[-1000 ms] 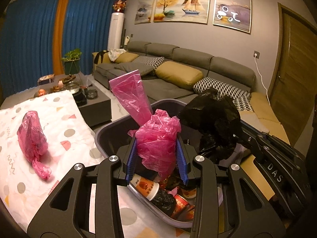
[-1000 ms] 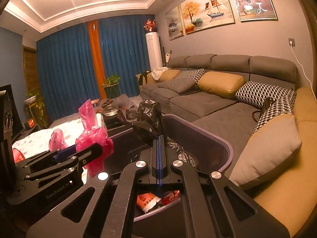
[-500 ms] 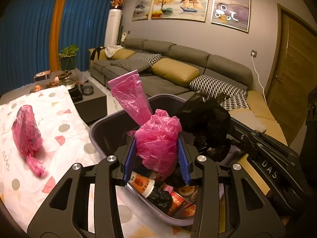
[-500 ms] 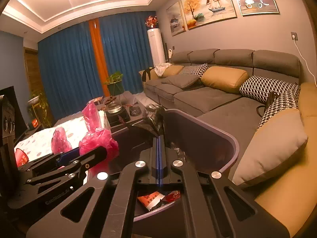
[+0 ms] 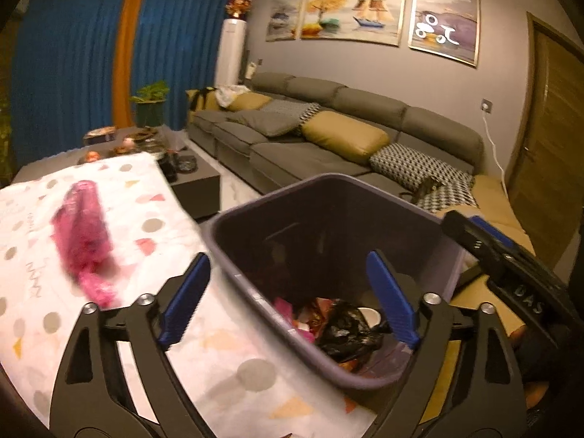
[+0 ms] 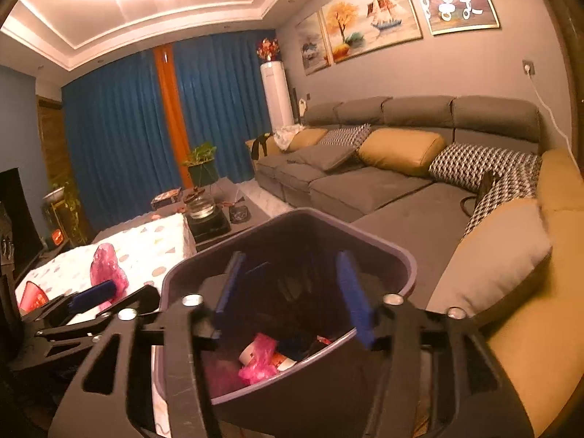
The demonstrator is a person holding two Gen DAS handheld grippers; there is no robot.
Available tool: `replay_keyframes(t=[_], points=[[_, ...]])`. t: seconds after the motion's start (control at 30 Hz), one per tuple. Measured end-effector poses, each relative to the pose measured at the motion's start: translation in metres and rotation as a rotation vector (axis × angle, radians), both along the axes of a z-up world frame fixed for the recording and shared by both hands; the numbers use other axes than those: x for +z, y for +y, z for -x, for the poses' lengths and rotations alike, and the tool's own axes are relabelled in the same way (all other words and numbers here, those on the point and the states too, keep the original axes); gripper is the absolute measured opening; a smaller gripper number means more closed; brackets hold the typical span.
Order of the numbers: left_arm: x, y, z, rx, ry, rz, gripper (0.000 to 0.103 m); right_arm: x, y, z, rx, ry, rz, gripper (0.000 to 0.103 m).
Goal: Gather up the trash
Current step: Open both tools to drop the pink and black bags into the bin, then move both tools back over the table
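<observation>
A dark grey trash bin [image 5: 328, 179] stands beside the table, and both grippers hover over its mouth. My left gripper [image 5: 288, 292] has its jaws opening wide, with nothing between the blue pads [image 5: 186, 299]. My right gripper [image 6: 292, 284] is also opening and holds nothing. Inside the bin lie a black bag [image 5: 346, 328], a pink bag [image 6: 259, 361] and other wrappers. A second pink bag [image 5: 84, 241] rests on the patterned tablecloth [image 5: 153, 219] to the left, blurred in the left wrist view.
A grey sectional sofa [image 5: 328, 138] with yellow and checked cushions runs behind and right of the bin. A low dark coffee table [image 6: 219, 215] carries a glass teapot. A potted plant [image 5: 151, 102] stands by the blue curtains. A wooden door [image 5: 547, 146] is at far right.
Both grippers went from shut to open. The pink bag left the left jaws and the black bag left the right jaws; both now lie in the bin. The left view shifted sideways.
</observation>
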State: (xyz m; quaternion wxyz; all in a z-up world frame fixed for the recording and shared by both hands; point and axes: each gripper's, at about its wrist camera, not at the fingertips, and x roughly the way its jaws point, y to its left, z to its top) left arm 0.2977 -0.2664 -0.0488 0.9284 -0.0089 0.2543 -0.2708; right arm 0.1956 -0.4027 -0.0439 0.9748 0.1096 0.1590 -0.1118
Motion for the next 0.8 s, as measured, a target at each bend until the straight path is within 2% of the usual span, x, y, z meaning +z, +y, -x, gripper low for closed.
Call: replay_keyframes(t=[0.07,0.27,0.5,0.8], points=[[0.002,0.010,0.005,0.037,-0.001,-0.005,0.094,0.002,0.006,0.006,-0.002,-0.010,0.017,0.067],[0.005,0.061,0.027,0.168,0.007,-0.037,0.096,0.006,0.019,0.027,-0.002,-0.046,0.018,0.080],[0.009,0.142,0.059,0.397,-0.016,-0.077,0.096,0.013,0.049,0.044,0.060,-0.060,0.014,0.084],[0.006,0.259,0.105,0.645,0.022,-0.107,0.096,0.020,0.116,0.050,0.191,-0.047,0.023,0.085]])
